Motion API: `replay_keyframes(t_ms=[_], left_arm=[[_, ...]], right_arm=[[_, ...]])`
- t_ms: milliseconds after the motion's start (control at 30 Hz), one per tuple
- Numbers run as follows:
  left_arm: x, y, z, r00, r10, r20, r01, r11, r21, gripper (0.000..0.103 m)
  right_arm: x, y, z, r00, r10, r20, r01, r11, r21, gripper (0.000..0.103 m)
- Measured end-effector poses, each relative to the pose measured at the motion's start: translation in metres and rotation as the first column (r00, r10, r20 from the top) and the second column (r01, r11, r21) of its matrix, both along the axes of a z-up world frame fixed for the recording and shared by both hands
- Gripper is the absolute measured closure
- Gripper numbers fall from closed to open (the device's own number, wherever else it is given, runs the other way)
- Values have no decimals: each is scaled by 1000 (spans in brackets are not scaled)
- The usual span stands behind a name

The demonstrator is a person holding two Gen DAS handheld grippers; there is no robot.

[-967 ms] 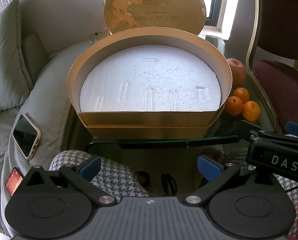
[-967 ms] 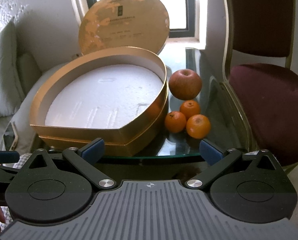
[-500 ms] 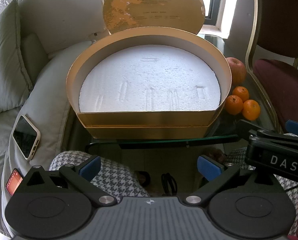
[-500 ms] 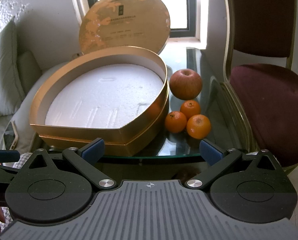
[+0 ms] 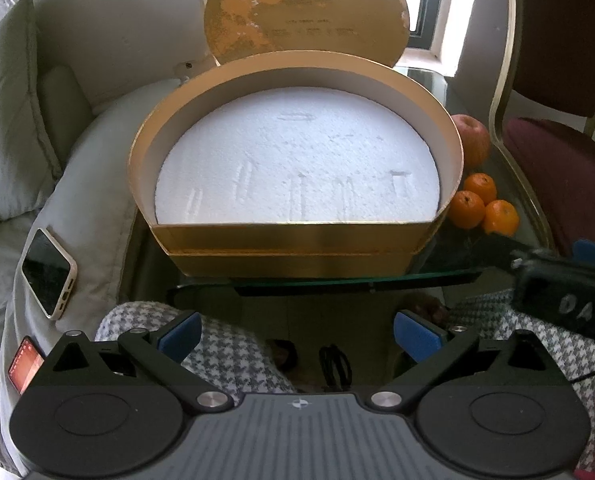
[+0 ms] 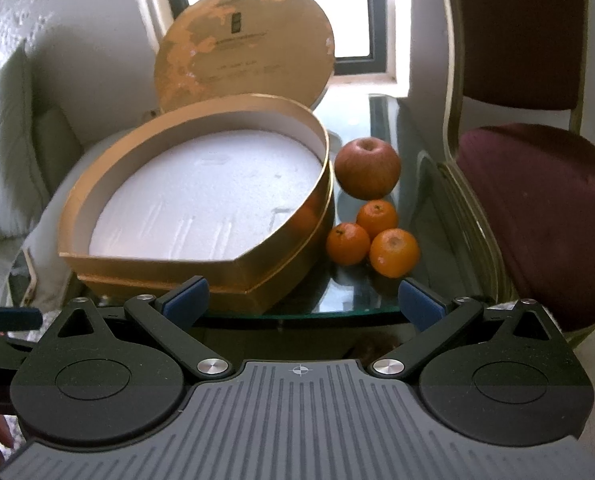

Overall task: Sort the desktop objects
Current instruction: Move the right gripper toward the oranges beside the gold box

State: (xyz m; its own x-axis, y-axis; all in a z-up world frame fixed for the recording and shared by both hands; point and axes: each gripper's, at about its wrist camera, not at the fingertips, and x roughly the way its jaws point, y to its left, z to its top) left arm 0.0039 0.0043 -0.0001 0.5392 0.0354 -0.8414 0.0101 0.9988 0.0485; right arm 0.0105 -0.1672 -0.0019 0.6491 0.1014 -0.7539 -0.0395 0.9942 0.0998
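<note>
A gold half-round box (image 5: pixel 293 240) (image 6: pixel 201 268) with a white foam insert (image 5: pixel 297 160) sits on the glass table, empty. Its gold lid (image 5: pixel 305 12) (image 6: pixel 245 52) leans upright behind it. To the box's right lie a red apple (image 6: pixel 367 168) (image 5: pixel 473 140) and three oranges (image 6: pixel 373 236) (image 5: pixel 481 206), close together. My left gripper (image 5: pixel 297 332) is open and empty, in front of the table edge, facing the box. My right gripper (image 6: pixel 303 300) is open and empty, at the table's front edge, near the oranges.
The glass table edge (image 6: pixel 337 312) runs just ahead of both grippers. A maroon chair (image 6: pixel 537 200) stands at the right. A grey sofa with a phone (image 5: pixel 49 276) lies at the left. The right gripper's body (image 5: pixel 565 288) shows in the left wrist view.
Both grippers have shifted slightly forward and stay open. The right wrist view has come a little closer to the fruit. Nothing on the table has moved.
</note>
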Motion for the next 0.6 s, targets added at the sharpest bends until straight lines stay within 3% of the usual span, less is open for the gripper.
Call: replay_keyframes(t_ms=[267,367,467,600], left_arm=[[10,9,15,990,-36,136,25,996,86,1],[4,12,20,981,3,193,-14,999,53,1],[-4,11,18,983,38,181,-34,999,-24,1],[-11,6,15,986,79,146,-81,997,14,1]], right_arm=[[6,-18,18,998,-45,43,44,999,20,0],[1,-22,26,996,5,86,-6,1000,9,0],[-5,-18,26,998,30,49,-31,999,10,0],[-18,-10,21,997,32,66,-34,999,35,0]])
